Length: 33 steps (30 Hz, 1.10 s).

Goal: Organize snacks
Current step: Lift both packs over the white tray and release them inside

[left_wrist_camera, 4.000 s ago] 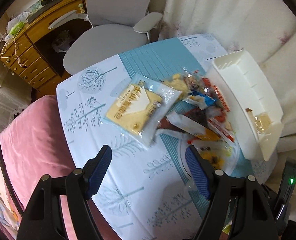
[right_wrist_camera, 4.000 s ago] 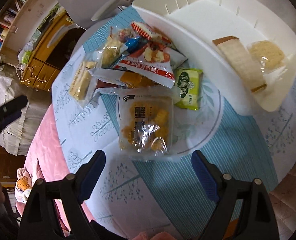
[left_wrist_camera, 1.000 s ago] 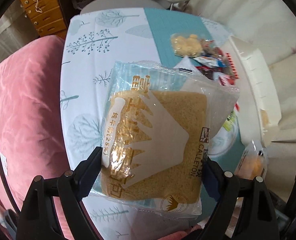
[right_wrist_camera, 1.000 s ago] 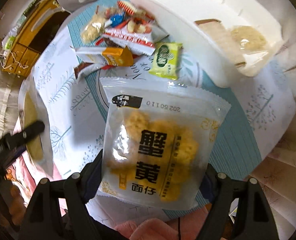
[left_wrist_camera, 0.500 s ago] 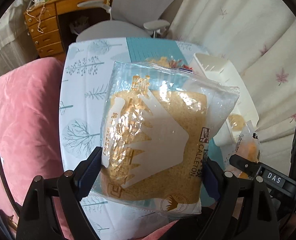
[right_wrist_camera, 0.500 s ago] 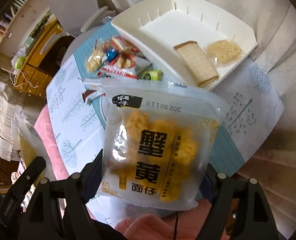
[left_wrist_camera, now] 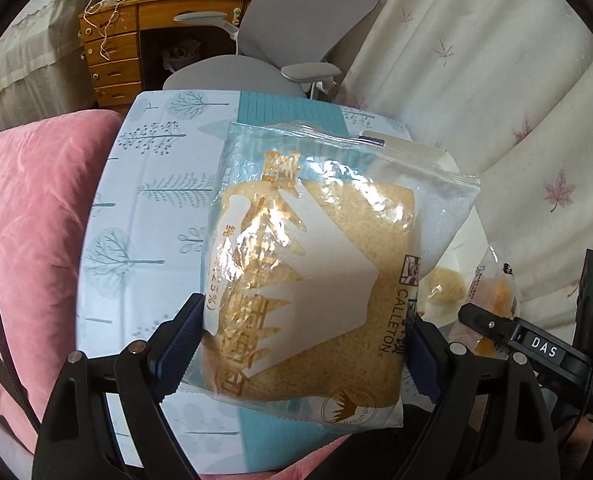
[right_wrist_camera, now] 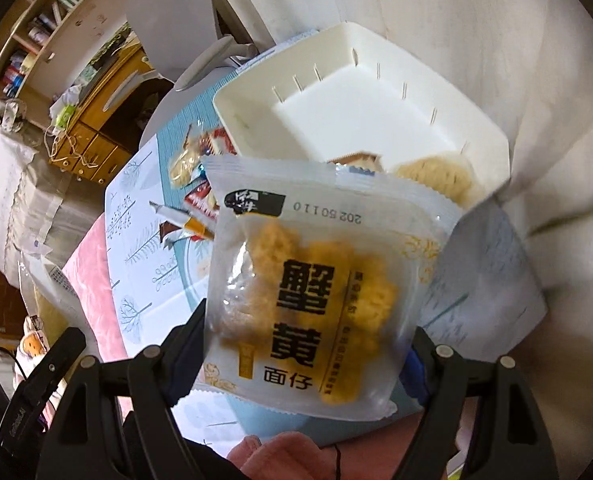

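Note:
My left gripper [left_wrist_camera: 302, 350] is shut on a clear bag of sliced bread [left_wrist_camera: 316, 264] marked CALLETON, held up above the table. The bag hides most of the table behind it. My right gripper [right_wrist_camera: 308, 360] is shut on a clear pack of yellow noodle snacks [right_wrist_camera: 316, 292] with black characters, held above the table. Behind it the white bin [right_wrist_camera: 376, 116] holds a wafer pack [right_wrist_camera: 356, 158] and a round pale snack [right_wrist_camera: 436, 176]. Several loose snack packs [right_wrist_camera: 196, 184] lie on the table left of the bin. The right gripper with its pack shows at the right of the left wrist view [left_wrist_camera: 496, 320].
The table has a blue-and-white tree-print cloth [left_wrist_camera: 156, 184]. A pink cushion [left_wrist_camera: 28, 216] lies at its left. A grey office chair [left_wrist_camera: 296, 24] and a wooden desk [left_wrist_camera: 112, 52] stand beyond. White curtains [left_wrist_camera: 496, 100] hang on the right.
Both grippers, open and empty four seconds ago, now hold their packs. In the last second both have lifted and tilted up, bringing the bin closer in the right wrist view.

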Available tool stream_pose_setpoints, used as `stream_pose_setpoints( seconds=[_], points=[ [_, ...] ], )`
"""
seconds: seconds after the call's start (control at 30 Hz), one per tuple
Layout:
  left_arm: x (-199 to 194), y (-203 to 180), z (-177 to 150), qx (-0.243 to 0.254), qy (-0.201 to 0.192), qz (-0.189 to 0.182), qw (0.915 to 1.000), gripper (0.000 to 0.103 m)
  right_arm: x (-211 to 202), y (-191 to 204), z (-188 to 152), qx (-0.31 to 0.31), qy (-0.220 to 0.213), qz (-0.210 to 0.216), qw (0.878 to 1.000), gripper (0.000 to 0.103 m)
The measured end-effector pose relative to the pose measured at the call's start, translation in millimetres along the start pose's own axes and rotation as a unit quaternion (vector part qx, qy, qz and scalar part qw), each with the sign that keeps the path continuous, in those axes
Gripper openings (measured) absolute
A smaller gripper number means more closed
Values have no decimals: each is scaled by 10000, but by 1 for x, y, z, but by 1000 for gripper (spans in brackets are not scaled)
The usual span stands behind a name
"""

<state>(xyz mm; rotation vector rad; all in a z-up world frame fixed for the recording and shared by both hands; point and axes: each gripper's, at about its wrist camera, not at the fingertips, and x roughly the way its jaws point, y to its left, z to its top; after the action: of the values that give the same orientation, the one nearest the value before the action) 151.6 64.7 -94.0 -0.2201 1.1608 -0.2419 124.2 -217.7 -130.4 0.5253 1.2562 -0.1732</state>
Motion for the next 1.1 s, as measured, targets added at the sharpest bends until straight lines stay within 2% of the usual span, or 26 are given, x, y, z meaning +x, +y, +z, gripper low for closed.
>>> stream_pose_setpoints(
  seconds=[0.13, 0.27, 0.4, 0.7, 0.9, 1.1],
  points=[
    [9, -27, 1, -82, -58, 27, 9999, 89, -2, -16, 19, -331, 36, 104, 9994, 81],
    [17, -60, 3, 39, -206, 53, 9998, 89, -6, -30, 39, -673, -42, 221, 9975, 81],
    [29, -95, 9, 45, -262, -94, 9996, 89, -12, -43, 59, -963, -190, 313, 9947, 81],
    [55, -174, 28, 543, -401, -283, 9973, 89, -26, -66, 103, -1537, -620, 188, 9860, 81],
    [75, -199, 40, 606, -377, -438, 9965, 90, -28, -79, 122, -1849, -803, 14, 9795, 81],
    [99, -204, 45, 377, 13, -626, 9973, 93, -22, -89, 133, -1933, -732, -78, 9784, 85]
  ],
)
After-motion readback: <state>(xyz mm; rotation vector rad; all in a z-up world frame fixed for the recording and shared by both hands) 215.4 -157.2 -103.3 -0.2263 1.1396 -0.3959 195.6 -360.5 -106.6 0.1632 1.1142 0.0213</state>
